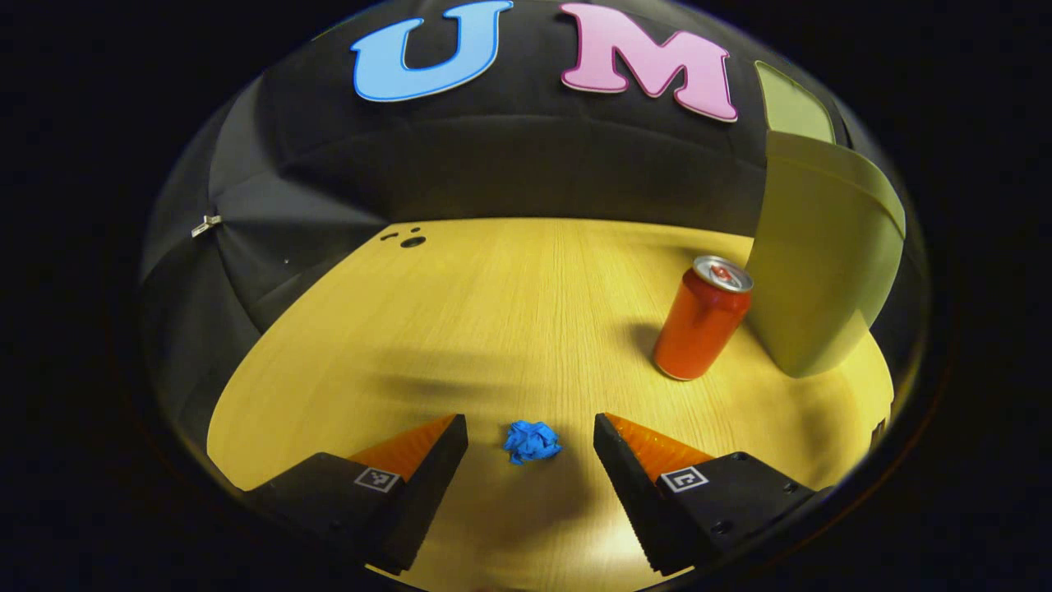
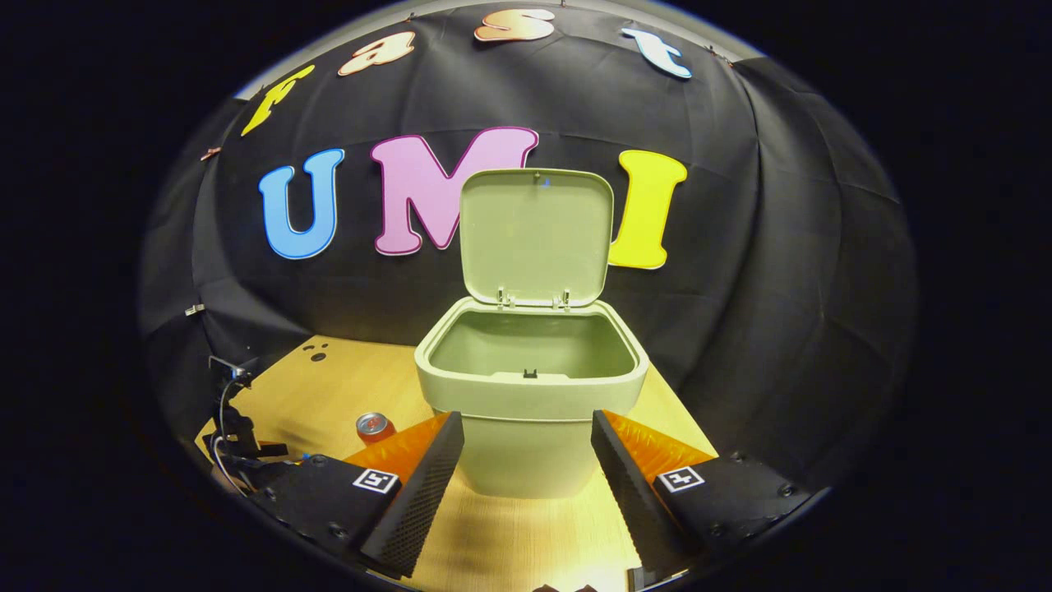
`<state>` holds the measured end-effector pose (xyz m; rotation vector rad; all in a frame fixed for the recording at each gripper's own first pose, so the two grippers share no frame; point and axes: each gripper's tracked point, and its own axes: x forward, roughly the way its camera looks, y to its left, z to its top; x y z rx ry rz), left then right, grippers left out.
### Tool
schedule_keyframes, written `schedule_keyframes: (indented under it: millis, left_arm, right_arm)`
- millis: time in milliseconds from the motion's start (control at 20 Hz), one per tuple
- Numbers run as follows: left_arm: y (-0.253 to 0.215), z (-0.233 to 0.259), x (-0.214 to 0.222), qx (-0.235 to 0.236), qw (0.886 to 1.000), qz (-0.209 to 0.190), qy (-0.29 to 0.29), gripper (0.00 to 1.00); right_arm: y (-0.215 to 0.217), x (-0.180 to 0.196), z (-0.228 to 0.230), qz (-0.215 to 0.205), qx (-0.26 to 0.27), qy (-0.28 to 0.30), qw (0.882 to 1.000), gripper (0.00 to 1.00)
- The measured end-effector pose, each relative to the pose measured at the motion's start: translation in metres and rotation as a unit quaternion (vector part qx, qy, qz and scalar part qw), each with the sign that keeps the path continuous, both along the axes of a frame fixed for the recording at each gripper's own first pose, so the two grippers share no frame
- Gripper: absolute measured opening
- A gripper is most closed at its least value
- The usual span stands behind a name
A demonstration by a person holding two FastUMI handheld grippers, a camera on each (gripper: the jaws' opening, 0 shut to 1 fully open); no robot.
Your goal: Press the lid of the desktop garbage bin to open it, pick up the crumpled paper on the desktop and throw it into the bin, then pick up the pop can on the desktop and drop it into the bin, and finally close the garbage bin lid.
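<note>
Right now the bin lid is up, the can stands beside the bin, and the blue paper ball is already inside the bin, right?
Not quite. The blue paper ball lies on the table, between the left gripper's open jaws, as the left gripper view shows. The bin lid is up, and the can stands beside it.

Left gripper (image 1: 531, 448) jaws apart around crumpled paper (image 1: 532, 441), pop can (image 1: 701, 319) upright beside bin (image 1: 822, 271)

The crumpled paper (image 1: 532, 441) is bright blue, the pop can (image 1: 701, 320) orange-red with a silver top, the bin (image 2: 530, 403) and its lid (image 2: 536, 237) pale green, the surface (image 1: 509, 312) yellow wood-grain.
</note>
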<state>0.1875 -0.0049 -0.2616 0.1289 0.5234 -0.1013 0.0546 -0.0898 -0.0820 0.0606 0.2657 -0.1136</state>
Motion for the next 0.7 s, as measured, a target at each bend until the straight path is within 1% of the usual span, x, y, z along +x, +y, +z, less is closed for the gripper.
schedule_keyframes:
  millis: [150, 250, 400, 500, 550, 700]
  left_arm:
    - [0.0, -0.016, 0.002, -0.001, 1.0, 0.014, 0.019, 0.99]
    - [-0.001, -0.023, 0.002, -0.001, 0.999, 0.028, 0.029, 0.98]
    - [-0.006, -0.025, 0.007, 0.004, 0.999, 0.029, 0.026, 0.95]
    - [-0.009, -0.027, 0.006, 0.005, 0.999, 0.025, 0.029, 0.9]
    - [-0.011, -0.025, 0.006, 0.007, 0.999, 0.02, 0.029, 0.84]
    - [-0.015, -0.028, 0.007, 0.008, 1.0, 0.001, 0.03, 0.72]
  right_arm:
    - [0.012, 0.0, -0.025, 0.026, 0.002, 0.023, 0.999, 0.98]
    - [0.018, 0.002, -0.03, 0.043, 0.005, 0.022, 0.999, 0.98]
    - [0.025, 0.006, -0.046, 0.068, 0.009, 0.031, 0.997, 0.98]
    - [0.025, 0.008, -0.051, 0.071, 0.022, 0.037, 0.997, 0.98]
    - [0.023, 0.008, -0.054, 0.068, 0.03, 0.041, 0.996, 0.98]
    - [0.019, 0.013, -0.056, 0.05, 0.036, 0.045, 0.997, 0.98]
